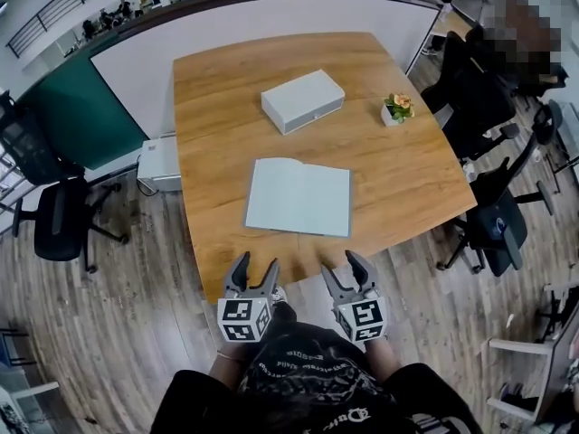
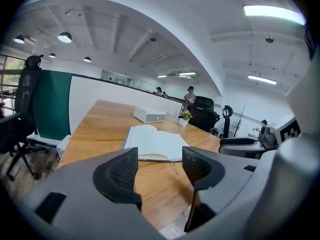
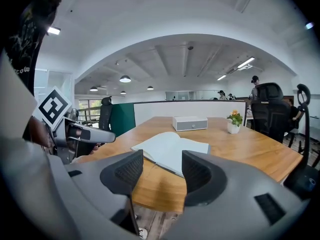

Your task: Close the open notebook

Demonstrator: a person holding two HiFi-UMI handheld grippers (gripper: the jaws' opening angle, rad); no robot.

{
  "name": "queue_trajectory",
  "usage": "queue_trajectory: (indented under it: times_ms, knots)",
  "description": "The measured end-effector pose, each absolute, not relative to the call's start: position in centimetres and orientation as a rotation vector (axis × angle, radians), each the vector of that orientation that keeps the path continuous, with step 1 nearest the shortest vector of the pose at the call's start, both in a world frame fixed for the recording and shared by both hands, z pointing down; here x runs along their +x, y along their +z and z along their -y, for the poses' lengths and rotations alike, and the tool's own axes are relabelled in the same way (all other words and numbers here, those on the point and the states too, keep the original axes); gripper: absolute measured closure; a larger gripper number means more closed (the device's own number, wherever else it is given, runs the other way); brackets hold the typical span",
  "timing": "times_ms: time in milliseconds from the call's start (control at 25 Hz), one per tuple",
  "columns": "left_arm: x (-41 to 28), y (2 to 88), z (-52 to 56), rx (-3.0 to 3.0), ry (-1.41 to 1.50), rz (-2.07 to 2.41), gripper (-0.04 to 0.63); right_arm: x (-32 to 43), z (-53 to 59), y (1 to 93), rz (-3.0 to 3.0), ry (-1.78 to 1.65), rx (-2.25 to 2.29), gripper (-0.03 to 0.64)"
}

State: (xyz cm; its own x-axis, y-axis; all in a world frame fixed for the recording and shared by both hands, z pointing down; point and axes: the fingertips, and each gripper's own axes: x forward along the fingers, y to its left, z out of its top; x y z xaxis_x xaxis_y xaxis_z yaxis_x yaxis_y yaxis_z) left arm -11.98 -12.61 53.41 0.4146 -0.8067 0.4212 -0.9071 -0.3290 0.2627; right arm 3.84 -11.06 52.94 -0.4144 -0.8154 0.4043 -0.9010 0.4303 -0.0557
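An open notebook [image 1: 298,197] with pale blank pages lies flat near the front of the wooden table [image 1: 226,98]; it also shows in the left gripper view as the notebook [image 2: 155,143] and in the right gripper view as the notebook [image 3: 172,149]. My left gripper [image 1: 253,273] hovers at the table's near edge, short of the book, jaws open and empty. My right gripper [image 1: 348,268] is beside it, also short of the book, open with nothing between the jaws.
A white box [image 1: 303,100] lies further back on the table. A small potted flower [image 1: 397,108] stands at the right. Office chairs [image 1: 493,224] flank the right side, another chair [image 1: 50,215] stands left, and a white unit [image 1: 159,165] sits by the table's left edge.
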Motion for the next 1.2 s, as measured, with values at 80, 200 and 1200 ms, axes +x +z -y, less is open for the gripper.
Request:
queue_trajectory:
  times_ms: [80, 200, 1200]
  knots:
    - [-12.6, 53.7, 13.7, 2.225, 0.318, 1.438, 0.296, 2.9, 12.2, 52.9, 2.371, 0.380, 1.482, 0.370]
    - [-13.6, 54.3, 15.3, 2.225, 0.346, 1.418, 0.296, 1.9, 13.6, 53.1, 2.367, 0.382, 1.498, 0.370]
    - [-18.3, 59.4, 21.9, 1.931, 0.623, 1.655, 0.364, 2.7, 19.4, 53.9, 2.377, 0.337, 1.335, 0.413]
